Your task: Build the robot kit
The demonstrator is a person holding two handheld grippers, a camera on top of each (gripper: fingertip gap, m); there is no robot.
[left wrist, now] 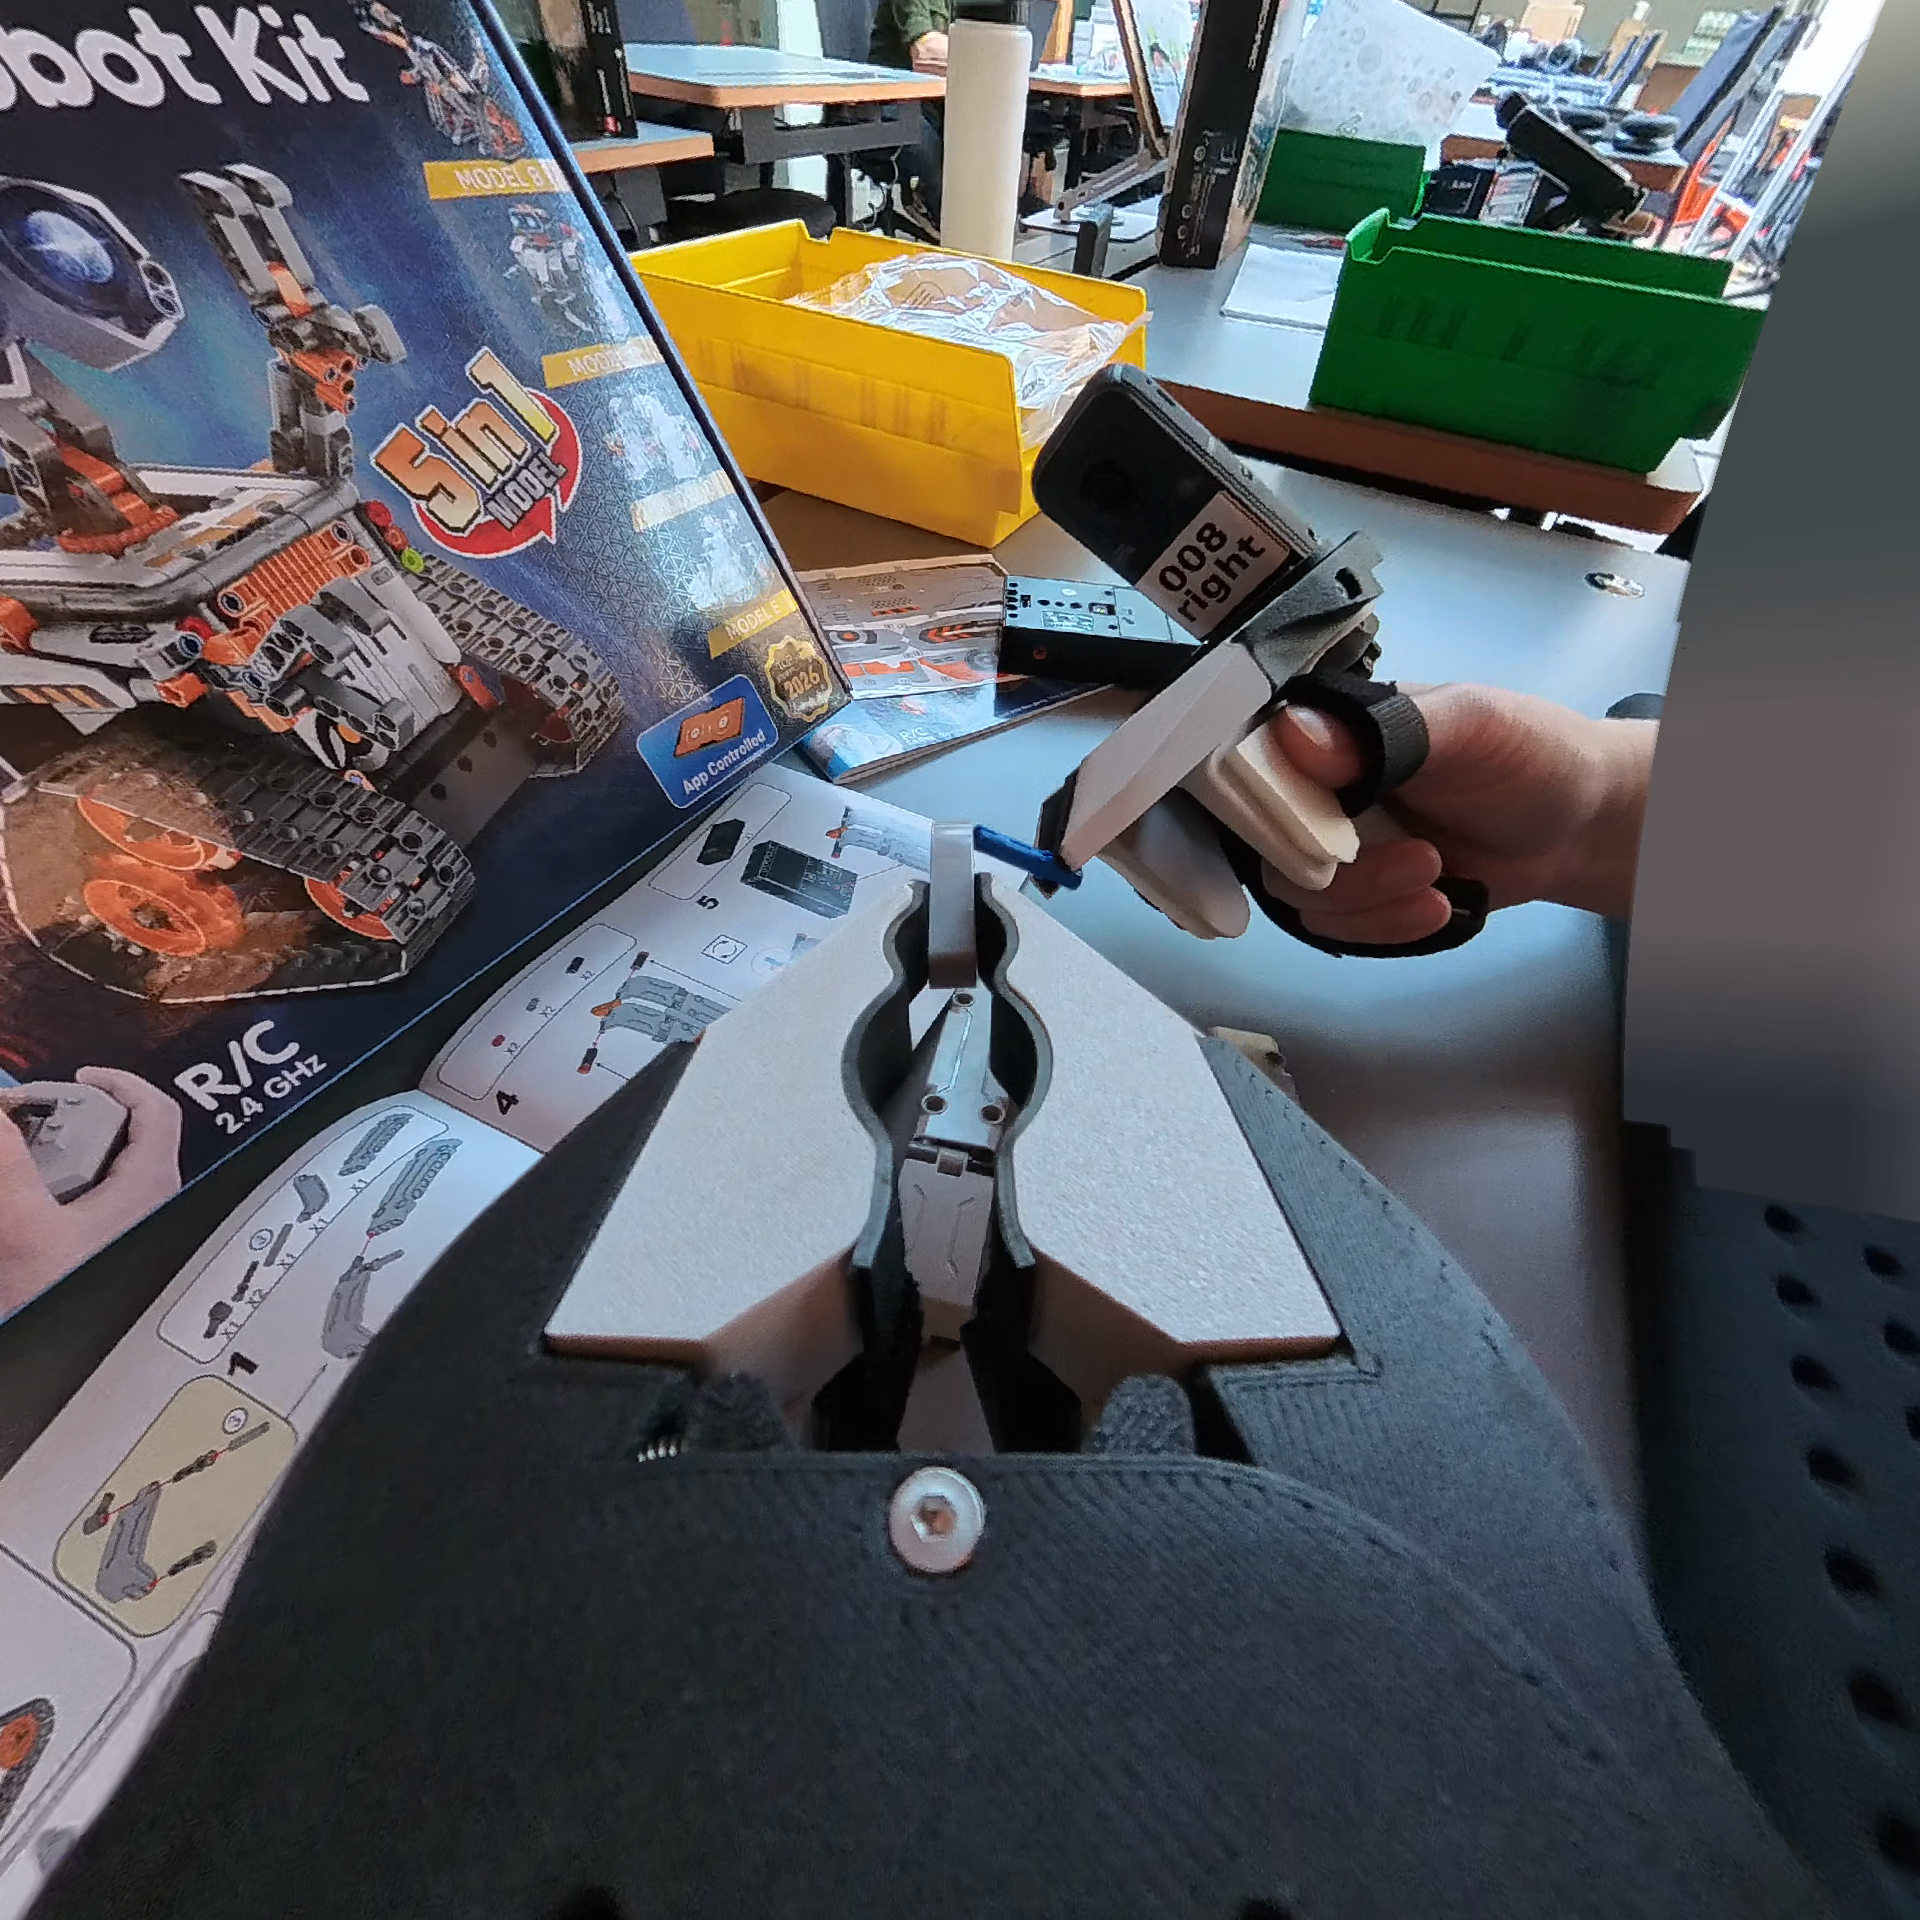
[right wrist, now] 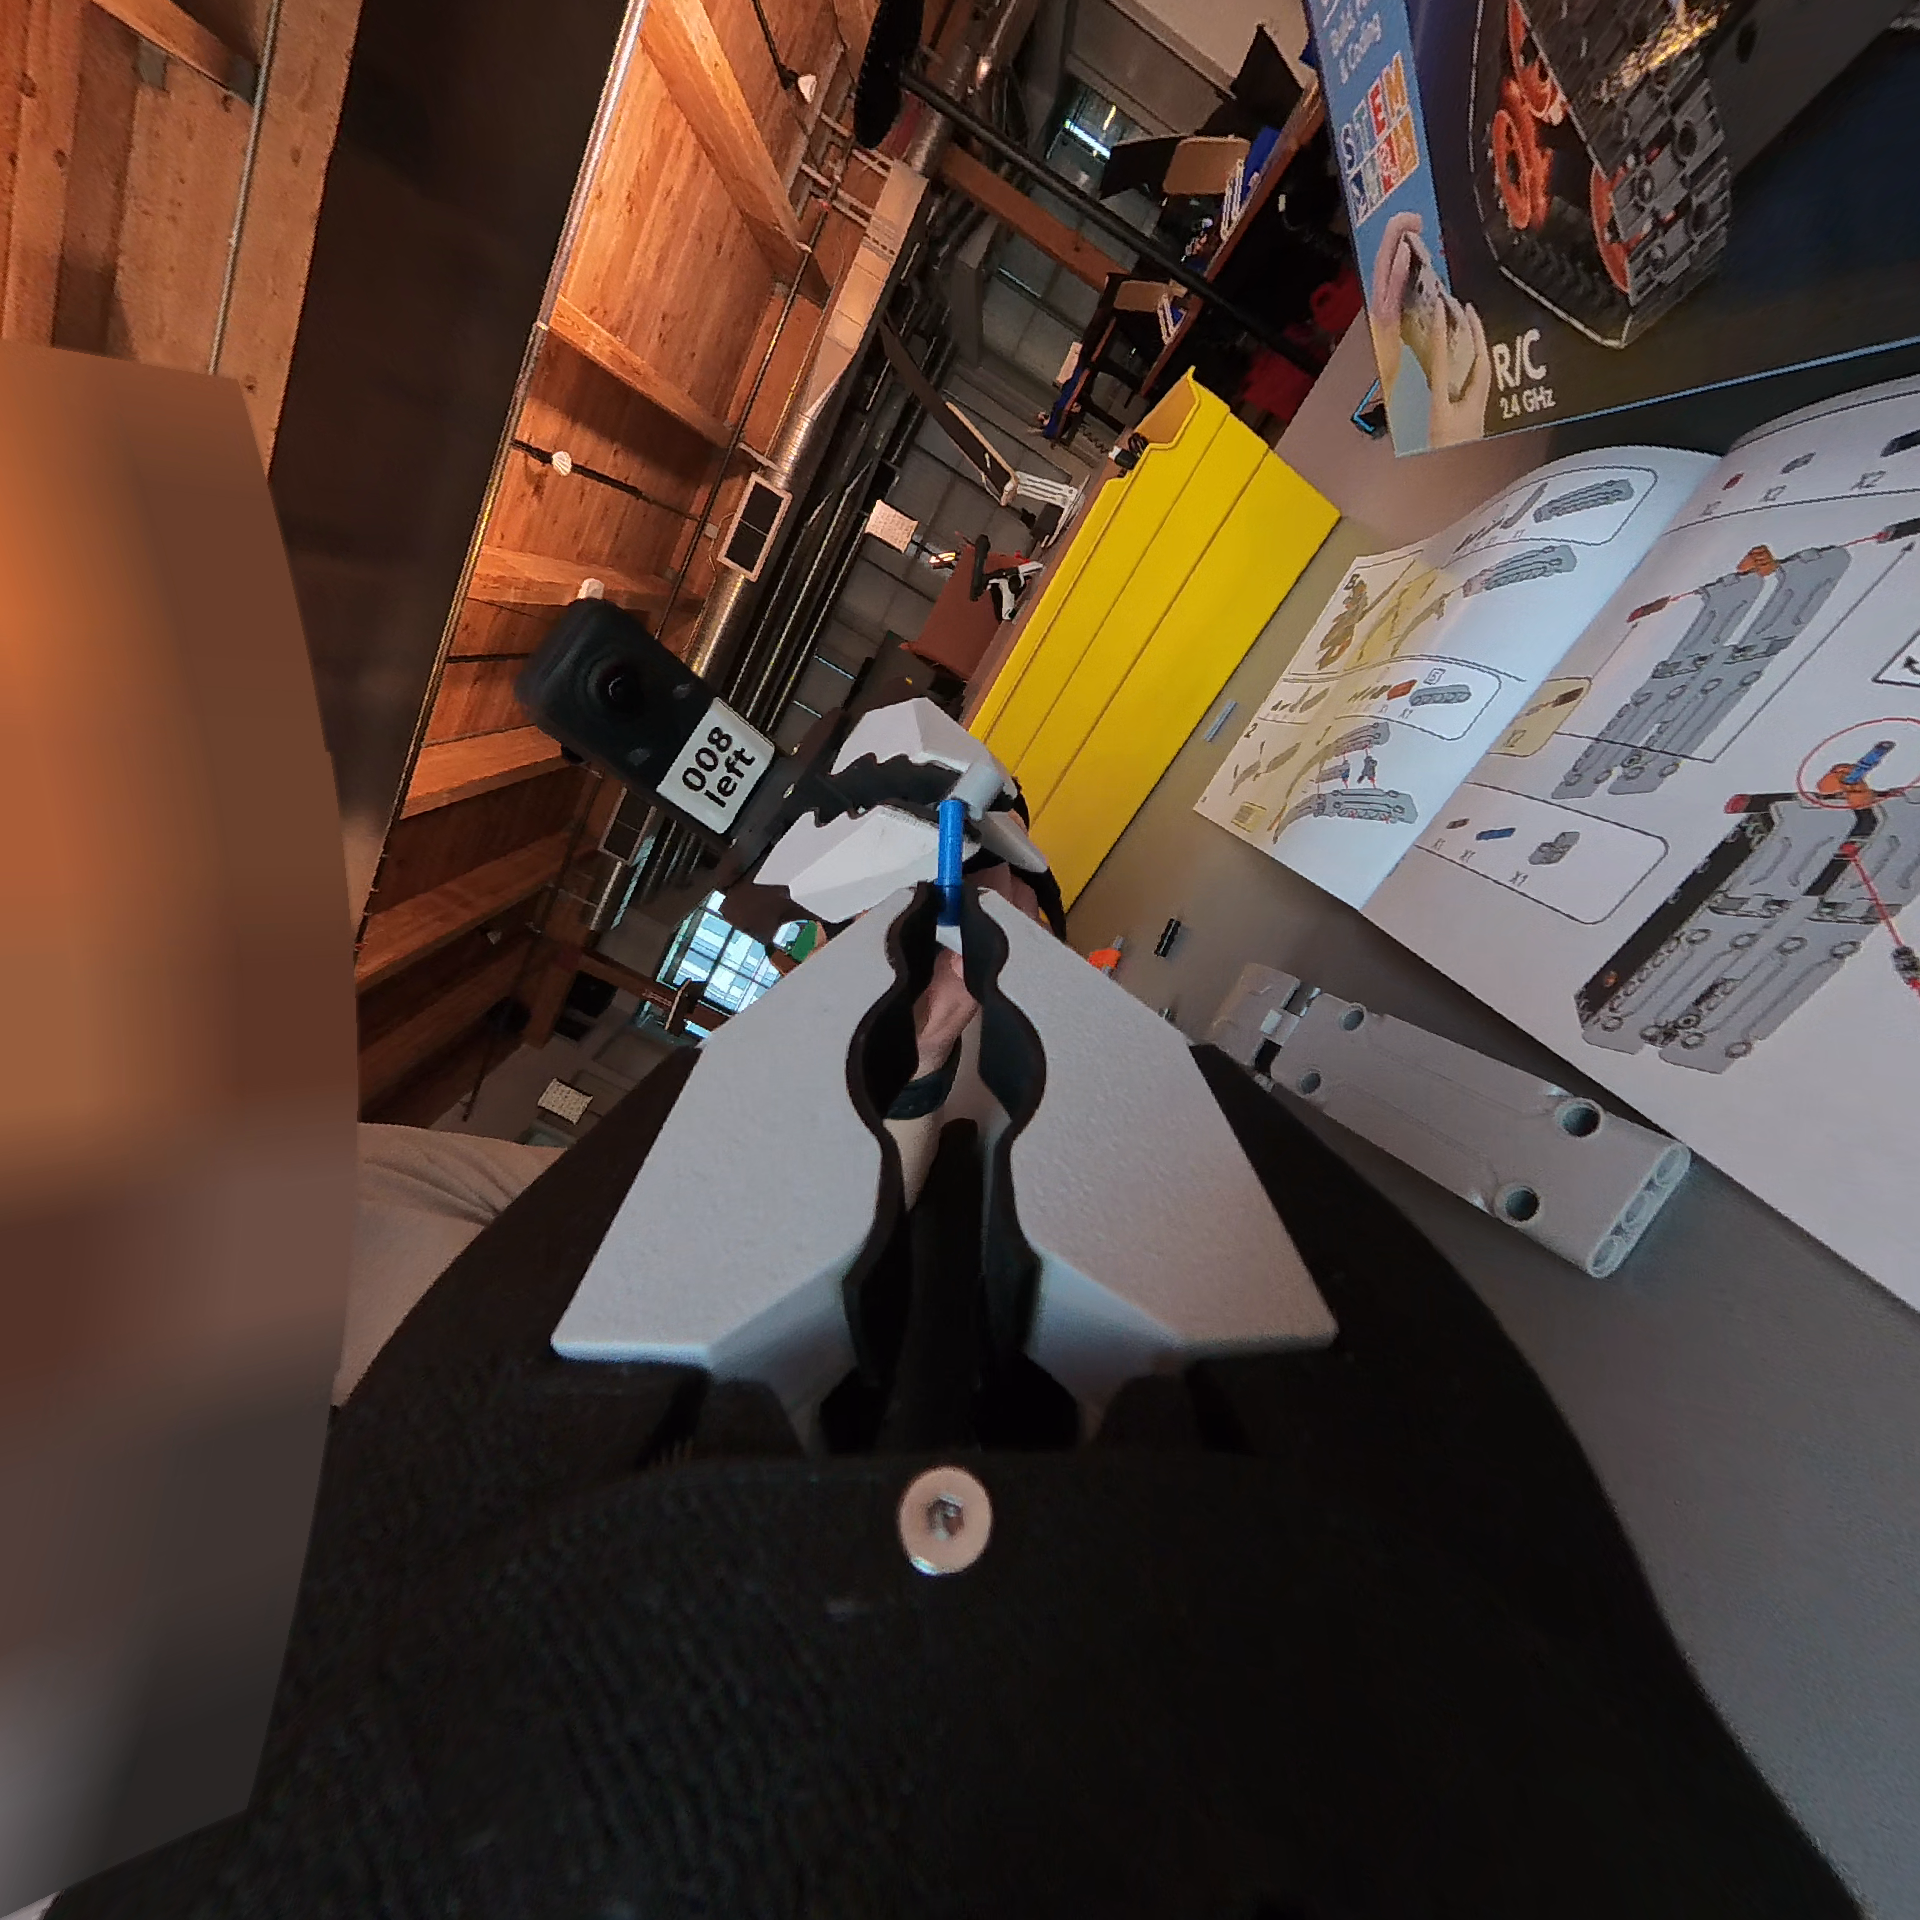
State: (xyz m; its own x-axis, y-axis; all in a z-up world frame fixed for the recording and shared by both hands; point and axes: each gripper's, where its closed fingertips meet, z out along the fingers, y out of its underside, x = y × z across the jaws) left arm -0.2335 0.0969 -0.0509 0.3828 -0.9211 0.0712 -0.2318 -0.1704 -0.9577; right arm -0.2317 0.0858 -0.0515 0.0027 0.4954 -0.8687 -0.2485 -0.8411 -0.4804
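My left gripper (left wrist: 951, 894) is shut on a light grey building beam (left wrist: 951, 904) that stands upright between its fingertips. My right gripper (right wrist: 948, 912) is shut on a small blue pin (right wrist: 949, 857). In the left wrist view the right gripper (left wrist: 1049, 868) comes in from the right, held by a hand (left wrist: 1455, 810), with the blue pin (left wrist: 1023, 854) pointing at the top of the beam and touching or nearly touching it. In the right wrist view the left gripper (right wrist: 961, 821) sits just beyond the pin, its white fingers (right wrist: 883, 852) around the beam (right wrist: 982, 781).
An open instruction booklet (left wrist: 312, 1247) lies on the grey table (left wrist: 1403, 1039), also seen in the right wrist view (right wrist: 1610, 727). A big kit box (left wrist: 312, 520) stands at left. A yellow bin (left wrist: 883, 384), a green bin (left wrist: 1538, 332), a black module (left wrist: 1081, 629) and a loose grey beam (right wrist: 1455, 1132) lie around.
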